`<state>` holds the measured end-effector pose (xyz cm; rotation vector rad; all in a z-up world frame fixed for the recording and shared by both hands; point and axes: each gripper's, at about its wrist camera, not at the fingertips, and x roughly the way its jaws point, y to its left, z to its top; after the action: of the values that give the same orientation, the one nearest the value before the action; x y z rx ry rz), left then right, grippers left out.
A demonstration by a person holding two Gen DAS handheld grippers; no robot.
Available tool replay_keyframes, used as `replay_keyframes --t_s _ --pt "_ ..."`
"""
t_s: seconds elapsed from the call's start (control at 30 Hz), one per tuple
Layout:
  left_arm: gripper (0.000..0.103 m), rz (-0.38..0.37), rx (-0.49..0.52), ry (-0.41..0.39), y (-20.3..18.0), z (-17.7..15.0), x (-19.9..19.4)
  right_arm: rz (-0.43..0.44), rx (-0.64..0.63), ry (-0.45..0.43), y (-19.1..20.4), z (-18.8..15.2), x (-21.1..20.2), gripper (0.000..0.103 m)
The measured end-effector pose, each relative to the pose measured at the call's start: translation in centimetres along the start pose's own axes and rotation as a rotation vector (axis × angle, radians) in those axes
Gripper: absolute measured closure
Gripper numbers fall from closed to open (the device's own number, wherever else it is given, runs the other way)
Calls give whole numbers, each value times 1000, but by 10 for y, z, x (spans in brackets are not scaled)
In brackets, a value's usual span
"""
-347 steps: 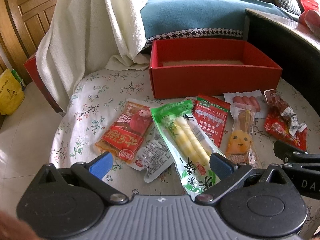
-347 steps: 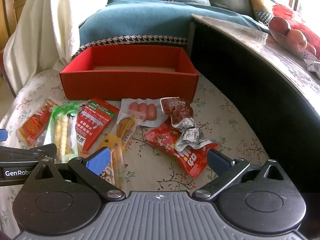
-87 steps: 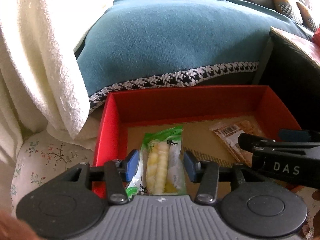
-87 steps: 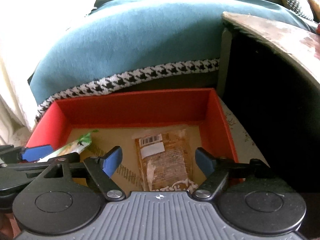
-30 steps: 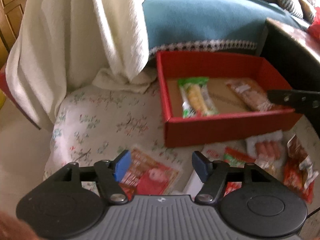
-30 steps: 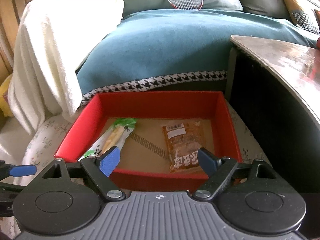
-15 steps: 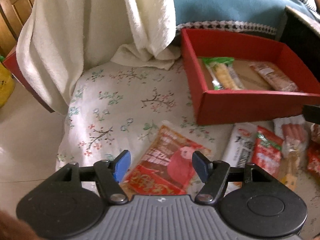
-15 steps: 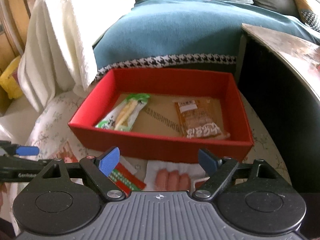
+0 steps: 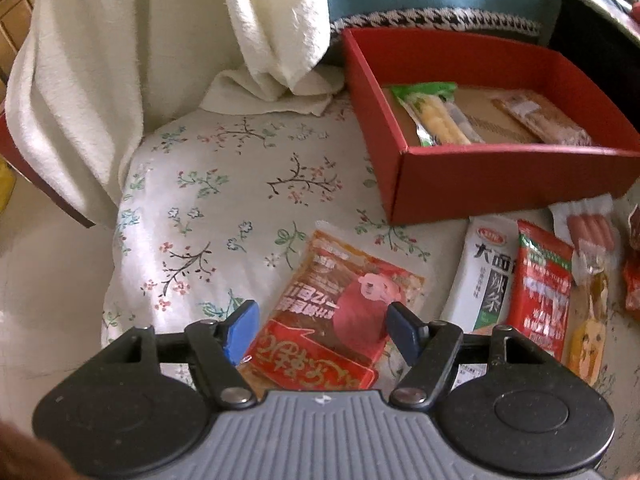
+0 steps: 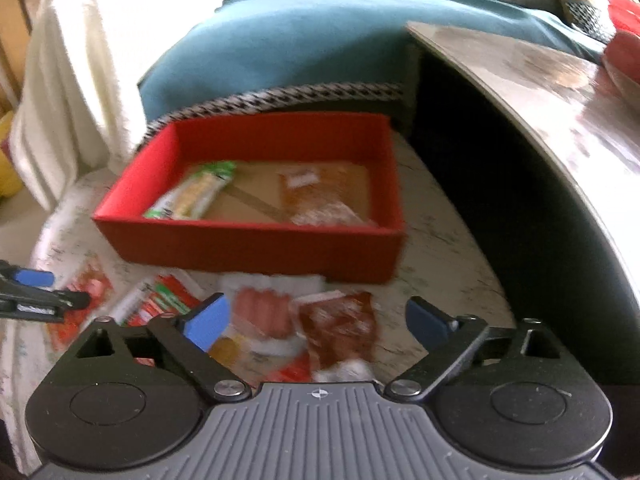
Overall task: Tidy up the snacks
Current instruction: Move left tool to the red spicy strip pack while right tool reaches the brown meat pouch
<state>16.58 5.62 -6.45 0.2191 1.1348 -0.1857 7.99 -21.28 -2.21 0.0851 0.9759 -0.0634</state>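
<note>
White towel (image 9: 160, 60) hangs at far left, its lower end bunched on the flowered cloth (image 9: 224, 200) that covers the surface.

Left gripper (image 9: 322, 330) – points steeply down over the red-and-orange packet (image 9: 340, 304) with a pig on it. Fingers (image 9: 240, 326) half spread and opening; the packet lies flat below and between them, neither pad pressing on it.

Right of the packet: a white sachet (image 9: 486, 276) and a red-and-green sachet (image 9: 542, 284), edges touching. Then a pack of small sausages (image 9: 592, 228) and a yellow-faced stick snack (image 9: 588, 340).

Red box (image 9: 500, 184) stands behind the loose snacks. Inside – a green-topped pack of pale sticks (image 9: 436, 116) at the left, a brown packet (image 9: 540, 114) at the right, apart from each other.

Right gripper (image 10: 316, 322) – view blurred. Fingers (image 10: 208, 322) spread wide and opening, nothing pinched. Below them the sausages (image 10: 264, 312) and a dark red packet (image 10: 340, 328). Dark furniture with a glossy top (image 10: 520, 92) at far right.
</note>
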Motion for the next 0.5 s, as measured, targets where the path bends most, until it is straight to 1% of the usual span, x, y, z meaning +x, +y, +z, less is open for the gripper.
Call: replay_keyframes --t_s 0.03,0.13,0.27,0.37,0.5 --pt "37 -4 1 2 0 0 0 -11 1 7 -4 -3 0 5" --pt "37 -9 0 11 -1 0 1 -36 -4 23 -16 -11 -1 5" --pt "35 -14 -8 14 -2 0 4 -34 45 40 -32 -15 3 4" --pt "33 -22 -27 25 -1 0 6 -36 40 69 -33 -15 16 4" --pt "32 -28 -3 29 -3 -3 5 -20 13 122 -23 -13 40 4"
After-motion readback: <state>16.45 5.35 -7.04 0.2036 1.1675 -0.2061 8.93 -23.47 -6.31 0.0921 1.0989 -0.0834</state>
